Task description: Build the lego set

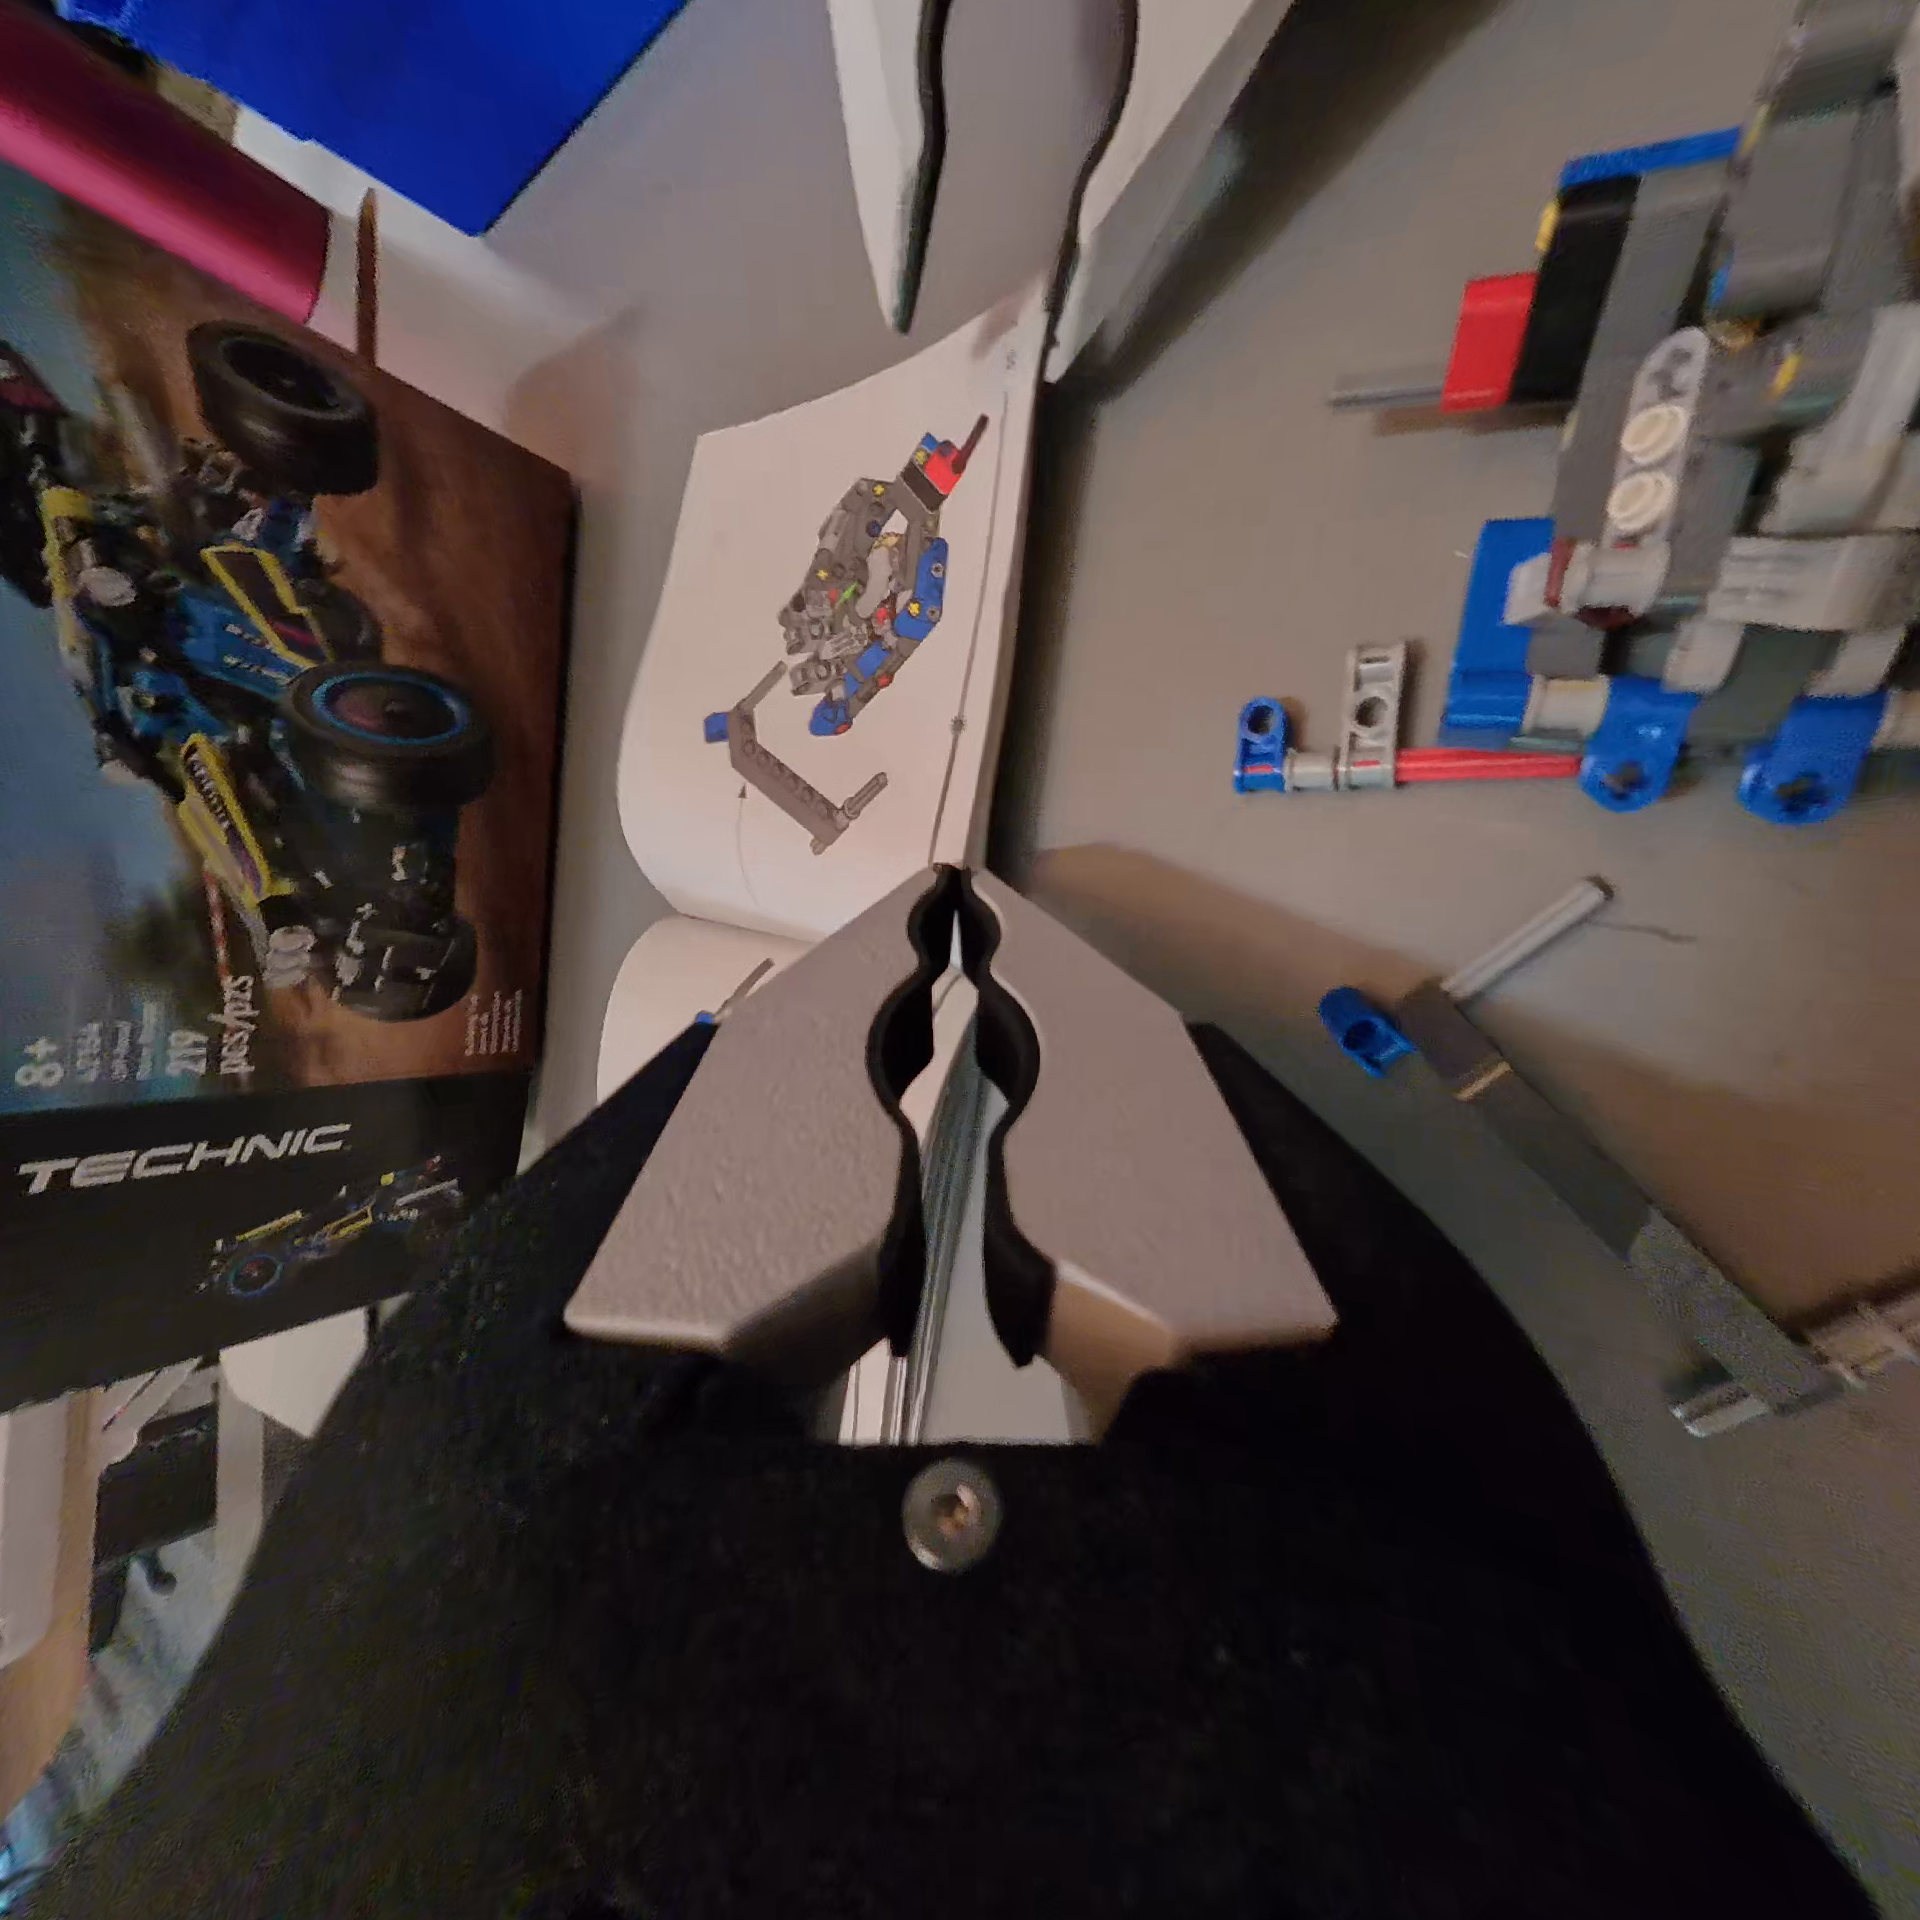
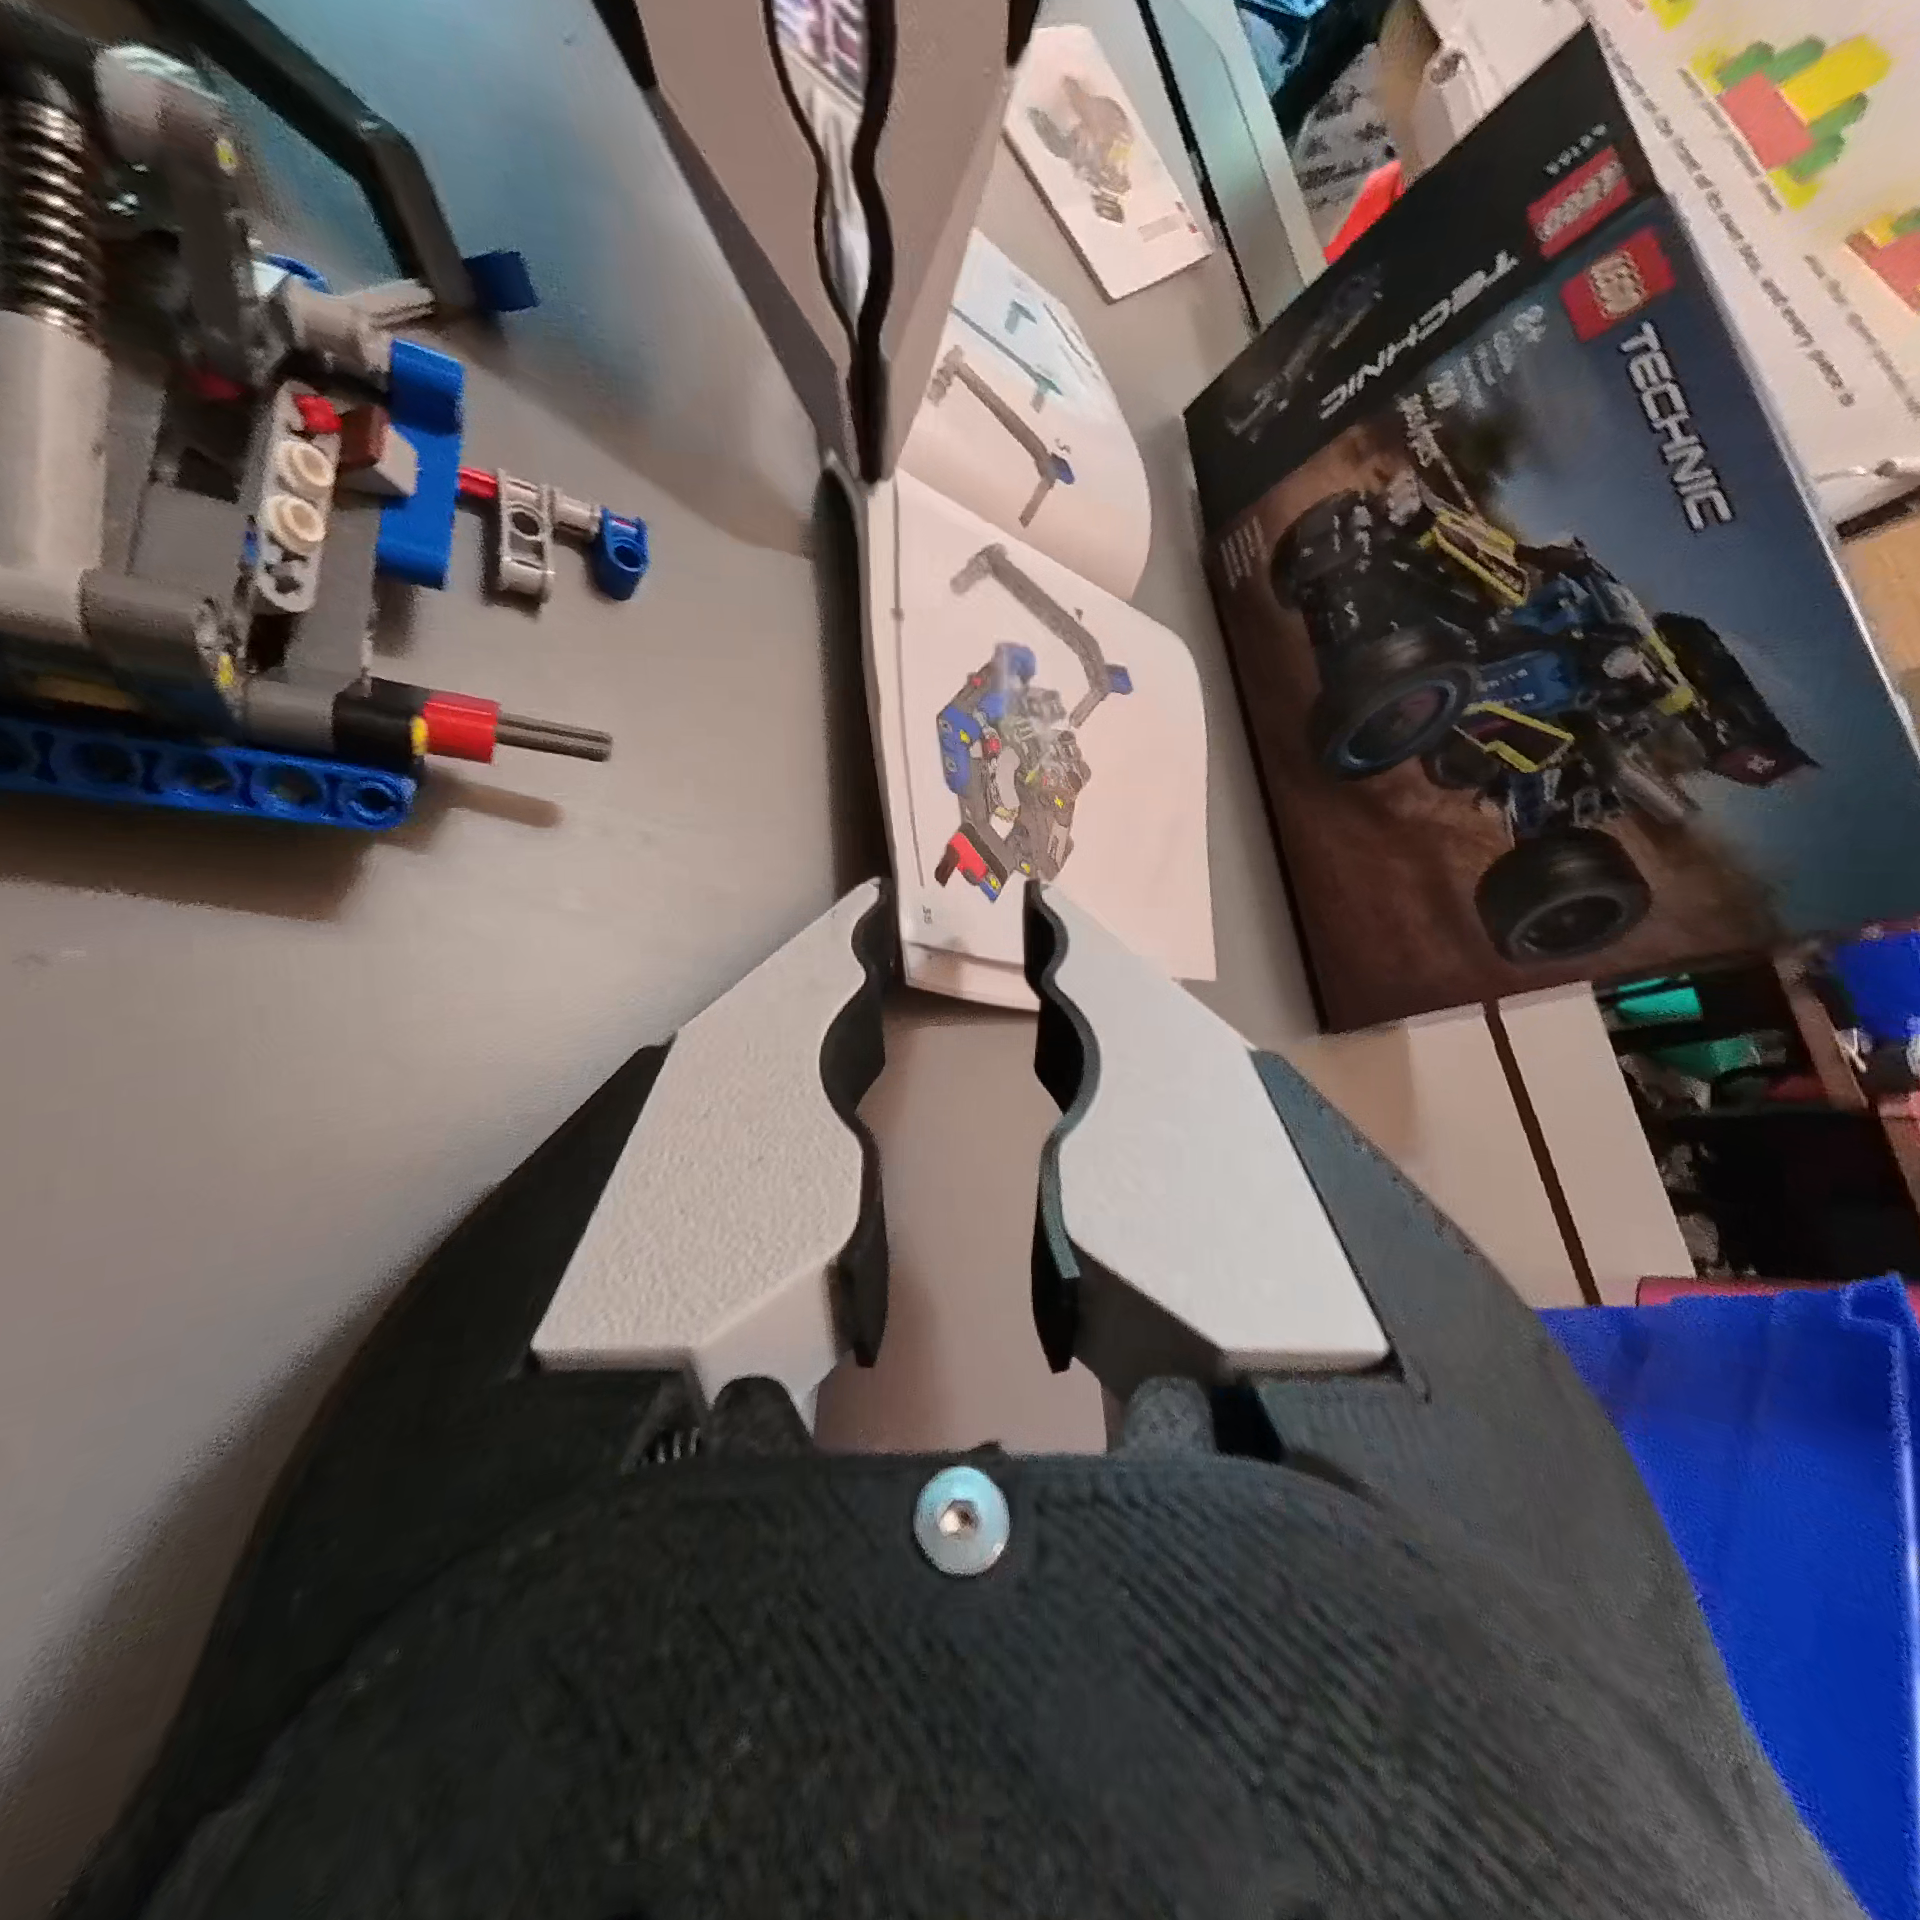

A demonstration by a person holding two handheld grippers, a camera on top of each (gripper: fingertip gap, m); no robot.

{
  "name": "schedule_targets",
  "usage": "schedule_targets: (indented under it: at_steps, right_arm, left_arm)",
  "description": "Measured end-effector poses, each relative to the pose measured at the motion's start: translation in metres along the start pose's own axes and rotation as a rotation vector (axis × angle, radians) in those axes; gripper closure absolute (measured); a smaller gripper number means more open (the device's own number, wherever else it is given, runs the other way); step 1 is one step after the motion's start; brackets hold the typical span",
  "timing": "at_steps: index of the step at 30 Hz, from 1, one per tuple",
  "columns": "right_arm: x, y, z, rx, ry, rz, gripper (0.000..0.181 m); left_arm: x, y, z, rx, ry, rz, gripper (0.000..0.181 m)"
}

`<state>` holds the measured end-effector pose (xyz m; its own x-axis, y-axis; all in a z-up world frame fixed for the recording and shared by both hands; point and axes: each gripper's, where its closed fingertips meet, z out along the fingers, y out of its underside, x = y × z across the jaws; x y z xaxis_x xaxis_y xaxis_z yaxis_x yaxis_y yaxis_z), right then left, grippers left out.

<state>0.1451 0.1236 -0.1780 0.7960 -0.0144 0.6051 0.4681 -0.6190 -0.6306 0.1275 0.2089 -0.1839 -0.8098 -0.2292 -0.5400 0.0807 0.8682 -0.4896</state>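
Note:
The open instruction booklet [image 1: 831, 623] lies beside the grey mat [image 1: 1247, 571]. My left gripper [image 1: 951, 883] is shut on the booklet's page edge, and a thin stack of page edges shows between its fingers. It also shows at the top of the right wrist view [image 2: 868, 457]. My right gripper [image 2: 956, 904] is open and empty over the booklet's [image 2: 1039, 727] near edge. The partly built grey and blue model [image 1: 1714, 520] [image 2: 208, 540] stands on the mat. A small red-axle piece with a grey and a blue connector [image 1: 1351, 748] [image 2: 551, 530] sticks out from it.
A long dark grey beam [image 1: 1538, 1143] with a blue connector [image 1: 1361, 1029] lies on the mat. The set's box [image 1: 260, 727] [image 2: 1507, 675] stands next to the booklet. A blue bin [image 2: 1766, 1558] is at the right. A folded leaflet [image 2: 1112, 166] lies farther off. Across from one pair of fingers to the other is roughly 10 centimetres.

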Motion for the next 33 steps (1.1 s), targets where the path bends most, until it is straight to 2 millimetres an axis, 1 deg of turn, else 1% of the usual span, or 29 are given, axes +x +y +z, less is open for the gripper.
schedule_targets:
  at_steps: [4, 6, 10, 12, 14, 16, 17, 20, 22, 23, 24, 25, 26, 28, 29, 30, 31, 33]
  right_arm:
    - [0.004, 0.001, -0.001, 0.006, 0.011, 0.041, 0.160]
    - [0.003, 0.001, -0.001, 0.008, 0.004, 0.045, 0.161]
    - [0.001, 0.006, 0.001, -0.025, -0.006, 0.034, 0.162]
    - [0.003, 0.004, 0.003, -0.012, 0.005, 0.029, 0.167]
    - [0.002, 0.003, 0.007, -0.010, 0.015, 0.005, 0.181]
    - [0.002, 0.002, 0.011, -0.020, 0.026, -0.020, 0.181]
    - [0.003, 0.001, 0.013, -0.021, 0.031, -0.028, 0.181]
    - [0.009, -0.013, 0.013, 0.041, 0.077, -0.031, 0.181]
    - [0.016, -0.025, 0.010, 0.097, 0.125, -0.021, 0.181]
    - [0.021, -0.032, 0.007, 0.132, 0.161, -0.021, 0.181]
    - [0.024, -0.038, 0.004, 0.168, 0.183, -0.014, 0.181]
    - [0.027, -0.043, 0.000, 0.202, 0.203, -0.001, 0.181]
    - [0.031, -0.047, -0.003, 0.233, 0.228, 0.007, 0.181]
    - [0.035, -0.048, -0.008, 0.262, 0.249, 0.017, 0.181]
    - [0.037, -0.044, -0.009, 0.242, 0.258, 0.023, 0.177]
    - [0.040, -0.036, -0.008, 0.203, 0.274, 0.029, 0.177]
    - [0.038, -0.028, -0.005, 0.158, 0.259, 0.029, 0.181]
    - [0.028, -0.011, 0.007, 0.056, 0.199, 0.017, 0.181]
  left_arm:
    - [-0.007, 0.001, -0.003, 0.001, -0.050, -0.055, 0.181]
    - [-0.011, 0.001, -0.003, -0.002, -0.075, -0.074, 0.181]
    - [-0.018, 0.000, -0.002, -0.011, -0.123, -0.102, 0.181]
    - [-0.014, -0.005, 0.000, 0.004, -0.105, -0.101, 0.181]
    - [-0.003, -0.013, 0.003, 0.028, -0.046, -0.089, 0.181]
    - [0.005, -0.019, 0.011, 0.018, -0.008, -0.078, 0.160]
    - [0.004, -0.024, 0.015, 0.017, -0.022, -0.067, 0.157]
    - [0.001, -0.042, 0.020, 0.035, -0.056, -0.016, 0.159]
    - [-0.006, -0.049, 0.021, 0.033, -0.100, -0.002, 0.163]
    - [-0.009, -0.051, 0.021, 0.030, -0.115, -0.003, 0.168]
    - [-0.013, -0.051, 0.021, 0.029, -0.135, -0.009, 0.177]
    - [-0.017, -0.051, 0.019, 0.030, -0.159, -0.018, 0.181]
    - [-0.021, -0.048, 0.016, 0.029, -0.181, -0.034, 0.181]
    - [-0.030, -0.040, 0.009, 0.036, -0.222, -0.098, 0.181]
    - [-0.037, -0.036, 0.003, 0.054, -0.254, -0.149, 0.181]
    - [-0.044, -0.032, -0.004, 0.078, -0.281, -0.206, 0.181]
    - [-0.049, -0.027, -0.011, 0.105, -0.304, -0.262, 0.181]
    - [-0.059, -0.016, -0.028, 0.153, -0.355, -0.373, 0.181]
